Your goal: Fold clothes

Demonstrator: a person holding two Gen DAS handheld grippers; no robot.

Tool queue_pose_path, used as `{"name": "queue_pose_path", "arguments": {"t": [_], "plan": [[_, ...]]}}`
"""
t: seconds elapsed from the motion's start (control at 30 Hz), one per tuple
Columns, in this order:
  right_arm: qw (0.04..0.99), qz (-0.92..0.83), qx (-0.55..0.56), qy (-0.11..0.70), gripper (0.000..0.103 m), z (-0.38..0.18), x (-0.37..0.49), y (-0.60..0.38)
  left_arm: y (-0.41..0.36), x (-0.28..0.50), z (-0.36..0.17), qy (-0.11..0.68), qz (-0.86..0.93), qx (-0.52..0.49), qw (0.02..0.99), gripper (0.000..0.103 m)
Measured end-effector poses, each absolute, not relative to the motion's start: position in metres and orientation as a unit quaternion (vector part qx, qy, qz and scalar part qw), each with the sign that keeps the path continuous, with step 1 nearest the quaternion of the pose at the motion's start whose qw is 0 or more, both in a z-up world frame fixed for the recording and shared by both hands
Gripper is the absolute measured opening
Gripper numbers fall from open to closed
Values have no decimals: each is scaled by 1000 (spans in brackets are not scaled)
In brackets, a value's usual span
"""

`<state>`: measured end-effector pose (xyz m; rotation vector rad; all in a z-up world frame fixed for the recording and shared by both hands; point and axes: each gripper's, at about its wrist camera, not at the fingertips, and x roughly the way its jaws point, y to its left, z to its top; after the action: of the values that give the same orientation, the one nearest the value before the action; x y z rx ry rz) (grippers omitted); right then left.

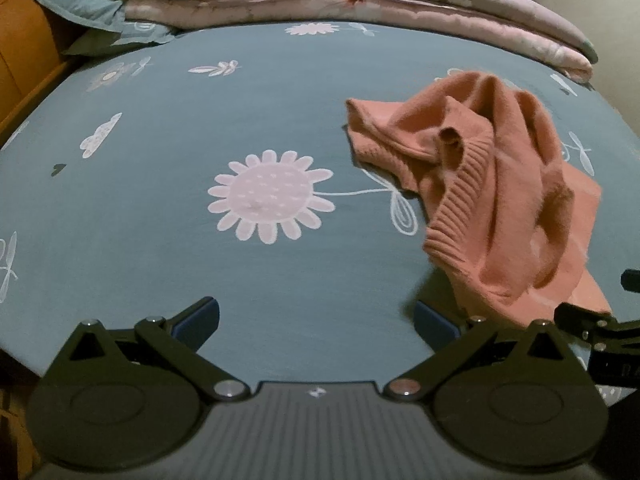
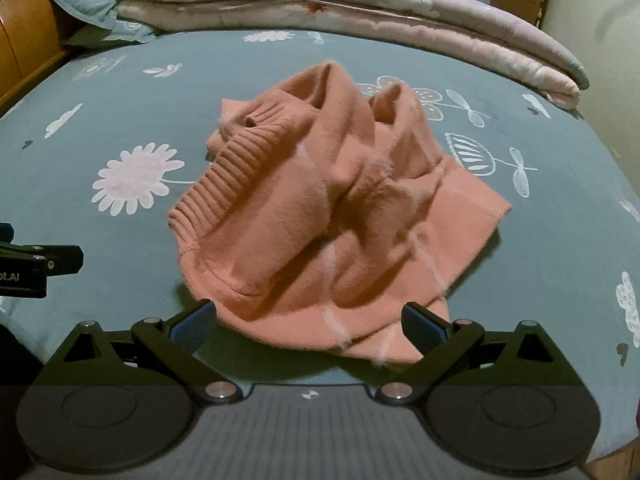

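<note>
Flowered bed sheet, folded quilt behind crumpled sweater.

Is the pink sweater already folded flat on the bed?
No. In the right wrist view the pink sweater lies in a crumpled heap on the bed sheet, ribbed cuff sticking up, between the open right gripper fingers.

The sweater is a soft, fuzzy pink knit with coarse ribbed bands and thin pale woven stripes. The bed sheet is smooth matt teal cloth printed with flowers. The folded quilt looks like padded, faintly sheeny cloth. Both grippers are matt black plastic with shiny metal pivot pins and blue pads. The bed frame is glossy orange wood.
</note>
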<state>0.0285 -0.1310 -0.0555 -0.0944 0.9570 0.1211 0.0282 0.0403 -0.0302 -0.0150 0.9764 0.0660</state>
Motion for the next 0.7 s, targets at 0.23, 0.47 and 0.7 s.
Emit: {"name": "queue_pose_path", "arguments": {"t": [0.23, 0.47, 0.7], "plan": [[881, 64, -49, 467, 101, -59, 27, -126, 45, 28, -32, 467, 42, -10, 883, 102], [883, 69, -52, 461, 101, -57, 24, -124, 46, 28, -33, 466, 42, -7, 884, 102], [885, 74, -58, 456, 101, -56, 24, -122, 48, 29, -35, 464, 42, -5, 885, 102]]}}
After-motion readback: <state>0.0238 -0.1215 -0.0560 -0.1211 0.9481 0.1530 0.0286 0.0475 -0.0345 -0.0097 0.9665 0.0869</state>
